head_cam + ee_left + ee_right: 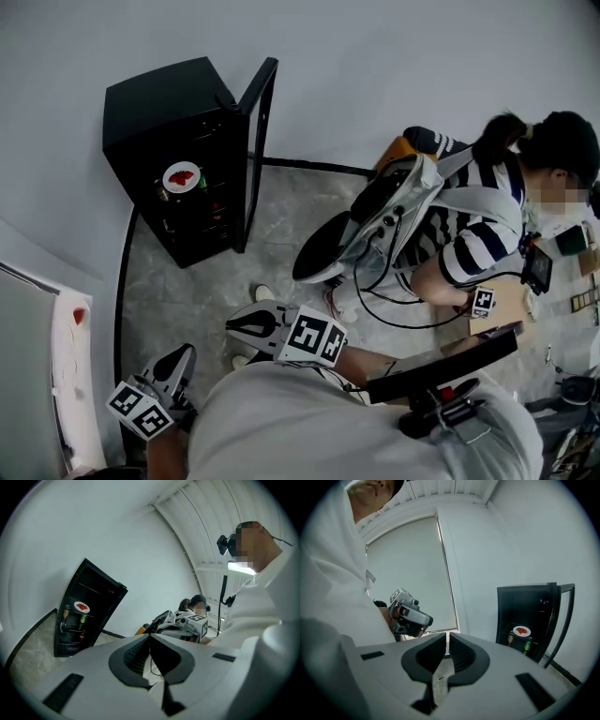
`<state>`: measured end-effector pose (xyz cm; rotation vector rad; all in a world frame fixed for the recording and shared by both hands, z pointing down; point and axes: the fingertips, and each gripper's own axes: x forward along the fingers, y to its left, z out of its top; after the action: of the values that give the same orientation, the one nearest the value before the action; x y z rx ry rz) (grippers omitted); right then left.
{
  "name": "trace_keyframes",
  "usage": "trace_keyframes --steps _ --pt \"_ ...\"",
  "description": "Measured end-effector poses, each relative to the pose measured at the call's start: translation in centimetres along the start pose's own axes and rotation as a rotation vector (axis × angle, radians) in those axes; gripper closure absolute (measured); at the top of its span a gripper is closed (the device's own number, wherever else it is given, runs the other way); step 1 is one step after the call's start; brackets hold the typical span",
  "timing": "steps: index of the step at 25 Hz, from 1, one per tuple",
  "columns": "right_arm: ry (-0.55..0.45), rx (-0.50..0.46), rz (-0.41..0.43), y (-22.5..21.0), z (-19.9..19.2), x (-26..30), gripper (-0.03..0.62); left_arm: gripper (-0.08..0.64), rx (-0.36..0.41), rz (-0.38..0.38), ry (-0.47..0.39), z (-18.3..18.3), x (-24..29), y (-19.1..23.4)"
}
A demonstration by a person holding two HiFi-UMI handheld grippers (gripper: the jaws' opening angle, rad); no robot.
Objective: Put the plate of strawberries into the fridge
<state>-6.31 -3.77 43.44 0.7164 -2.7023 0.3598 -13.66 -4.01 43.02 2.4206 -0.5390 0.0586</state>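
Left gripper [150, 635] in your hand: jaws pressed together, nothing held. Your right gripper [447, 635]: jaws narrow, just thin slit, empty too. Plate of strawberries [182, 176] sits on shelf inside fridge [150, 98], door [259, 141] swung open. It's well ahead of both your grippers, left of left jaws, right of right jaws.

No words, brands or numbers can be read anywhere. The left cube [141, 410] on the left gripper [186, 354] and the right cube [314, 337] on the right gripper [246, 323] carry only black-and-white square patterns, no letters. Ahead of the right gripper, the bottles [510, 638] in the fridge [534, 597] have labels too small to read.
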Motion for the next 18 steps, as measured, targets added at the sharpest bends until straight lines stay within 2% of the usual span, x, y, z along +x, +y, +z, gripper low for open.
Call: trace_keyframes --steps 18 --pt "0.024 -0.028 0.031 1.2 0.2 1.9 0.565 0.546 -0.016 0.005 -0.005 -1.6 -1.3 0.6"
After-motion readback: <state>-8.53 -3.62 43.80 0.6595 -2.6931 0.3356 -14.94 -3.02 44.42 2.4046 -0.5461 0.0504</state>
